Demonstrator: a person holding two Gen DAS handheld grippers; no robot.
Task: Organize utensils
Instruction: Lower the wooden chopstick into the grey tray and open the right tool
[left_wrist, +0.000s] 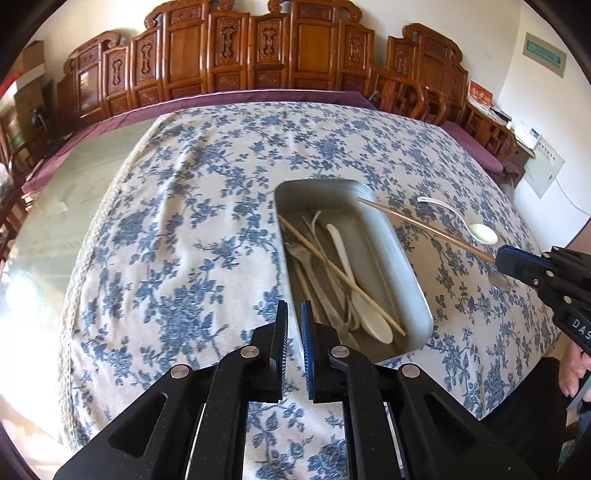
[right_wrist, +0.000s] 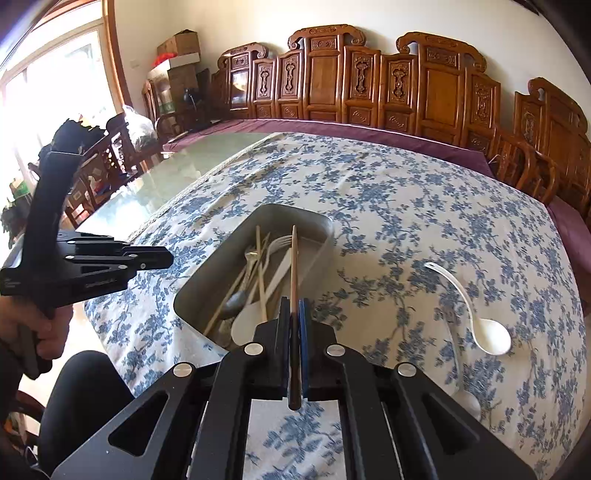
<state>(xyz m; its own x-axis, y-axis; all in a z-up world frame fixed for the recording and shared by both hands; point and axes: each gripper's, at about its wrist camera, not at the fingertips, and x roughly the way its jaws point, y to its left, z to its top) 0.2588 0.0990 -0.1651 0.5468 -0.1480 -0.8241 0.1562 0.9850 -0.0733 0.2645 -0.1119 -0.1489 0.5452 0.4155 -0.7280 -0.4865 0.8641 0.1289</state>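
A metal tray (left_wrist: 408, 266) (right_wrist: 199, 280) on the floral cloth holds wooden chopsticks, forks and a white spoon. My right gripper (right_wrist: 294, 308) (left_wrist: 499, 260) is shut on a brown chopstick (right_wrist: 294, 266) (left_wrist: 424, 226). The stick's tip reaches out over the tray. My left gripper (left_wrist: 294, 314) (right_wrist: 170, 257) hangs just left of the tray's near end, its jaws a narrow gap apart with nothing between them. A curved white spoon (left_wrist: 480, 232) (right_wrist: 491, 338) lies on the cloth right of the tray, and a metal spoon (left_wrist: 500, 283) (right_wrist: 468, 402) lies near it.
The blue-flowered tablecloth (left_wrist: 177, 229) covers part of a glass-topped table (left_wrist: 55, 206) that shows bare to the left. Carved wooden chairs (left_wrist: 258, 48) line the far side. A person's hand (right_wrist: 40, 328) grips the left tool's handle.
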